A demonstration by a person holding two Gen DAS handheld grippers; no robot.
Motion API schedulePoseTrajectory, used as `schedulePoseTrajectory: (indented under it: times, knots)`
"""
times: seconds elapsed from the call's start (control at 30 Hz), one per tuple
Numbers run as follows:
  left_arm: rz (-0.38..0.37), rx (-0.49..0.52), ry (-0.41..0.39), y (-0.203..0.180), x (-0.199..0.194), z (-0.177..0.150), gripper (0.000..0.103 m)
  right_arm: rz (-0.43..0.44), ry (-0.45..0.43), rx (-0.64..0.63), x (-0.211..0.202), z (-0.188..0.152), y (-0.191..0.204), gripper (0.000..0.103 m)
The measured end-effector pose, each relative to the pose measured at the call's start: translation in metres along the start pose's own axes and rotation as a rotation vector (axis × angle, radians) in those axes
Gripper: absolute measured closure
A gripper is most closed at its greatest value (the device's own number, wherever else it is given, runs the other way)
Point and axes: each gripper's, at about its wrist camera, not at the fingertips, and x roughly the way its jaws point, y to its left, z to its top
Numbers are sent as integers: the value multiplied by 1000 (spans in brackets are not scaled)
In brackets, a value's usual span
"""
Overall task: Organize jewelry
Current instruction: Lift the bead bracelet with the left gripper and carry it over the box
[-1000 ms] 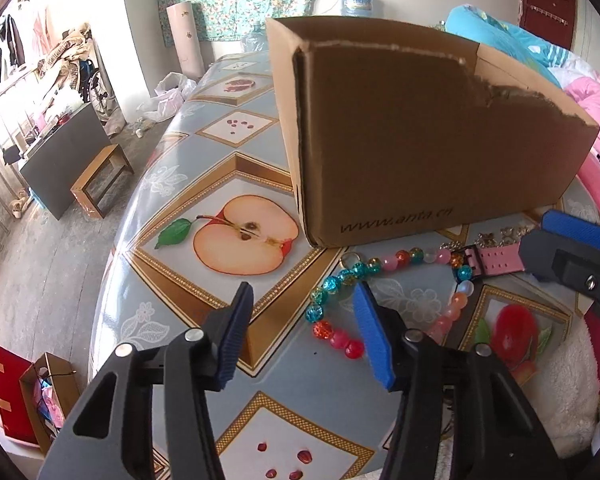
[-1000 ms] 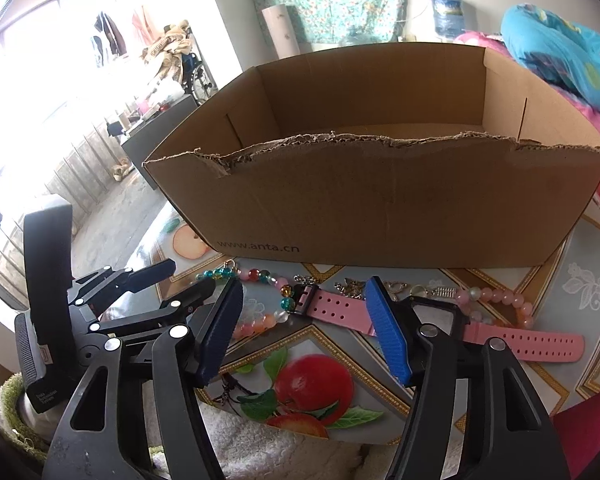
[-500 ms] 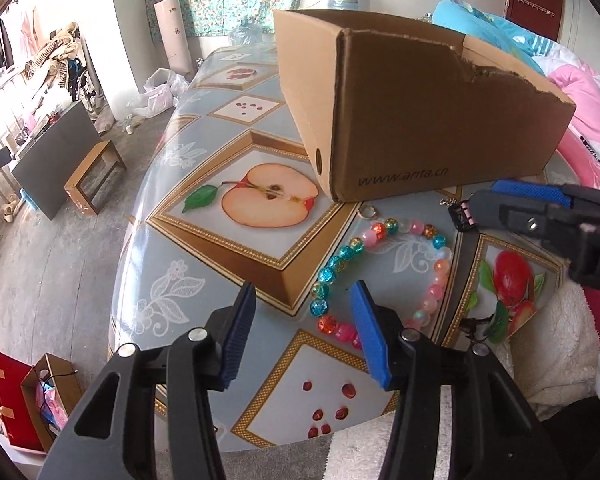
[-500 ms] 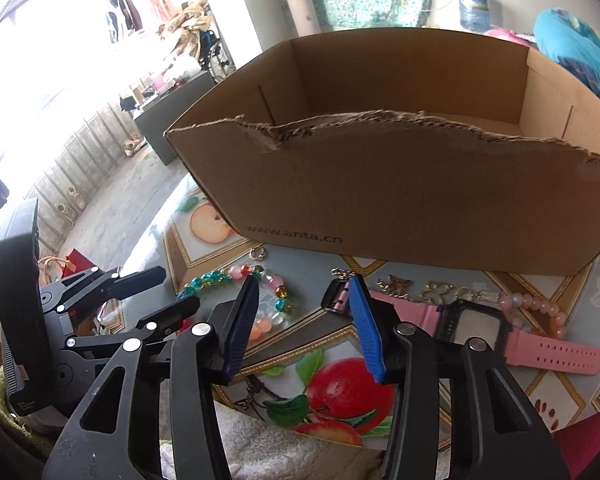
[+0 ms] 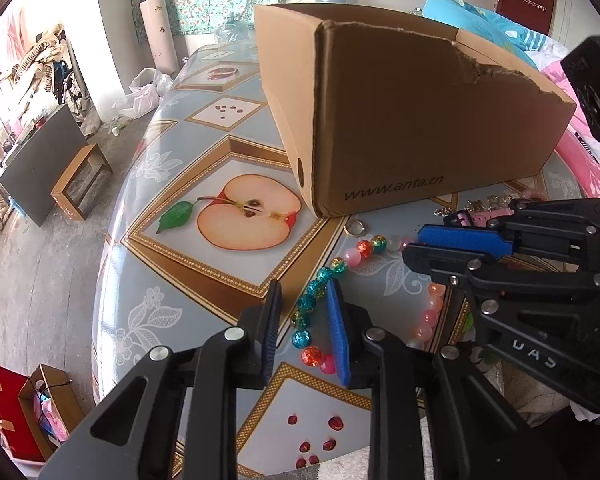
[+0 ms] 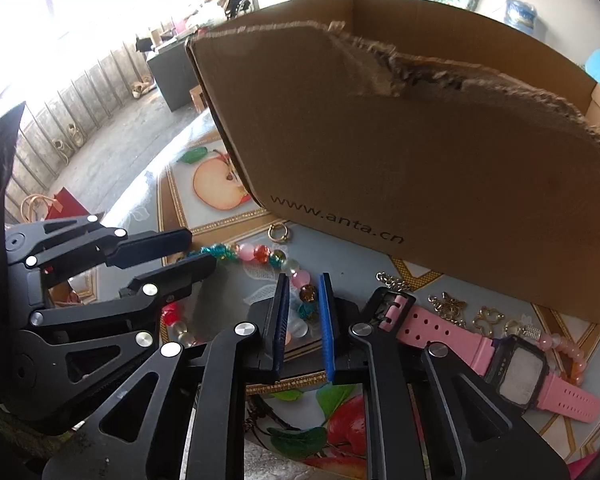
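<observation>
Beads of the bracelet [image 5: 342, 264] lie in a loop on the table [image 5: 172, 304], close to its near edge and just in front of the near left corner of the cardboard box [image 5: 420, 120]. Both your grippers sit over that loop at once. Your left gripper [image 5: 302, 300] has just been narrowing its jaws; the blue and green beads on the loop's left side are between them, and from this angle you cannot tell whether the pads actually press on them. Your right gripper [image 6: 303, 298] has also just been closing. In the right wrist view a brown bead and a teal one sit in the narrow gap between its blue pads [image 6: 326, 320], but contact is again unclear.

A small gold ring [image 6: 278, 233] lies right at the foot of the box wall. The pink watch [image 6: 512, 364] lies flat along the table's near edge to the right of your right gripper, with gold chain charms [image 6: 452, 305] and a second, pale pink bead string [image 6: 564, 346] between it and the box.
</observation>
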Motion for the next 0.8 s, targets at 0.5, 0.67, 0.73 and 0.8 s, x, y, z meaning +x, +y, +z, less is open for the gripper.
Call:
schedulePoseTrajectory:
  times: [0.5,0.67,0.73,0.8]
  knots:
    - [-190,-127,-194,21,-95,30,94,147,-169,-8,-83,2,-16,96]
    - [-250,-71,-363,16,-149,84,94,156,-310,-30,-142,31,-38,96]
    - [-261,-58,-411,15,-156,114,94,145,-355,-41,-157,51,-48,96]
    - [-273,-54,-434,16,-153,142,94,141,-362,-41,-158,75,-62,96]
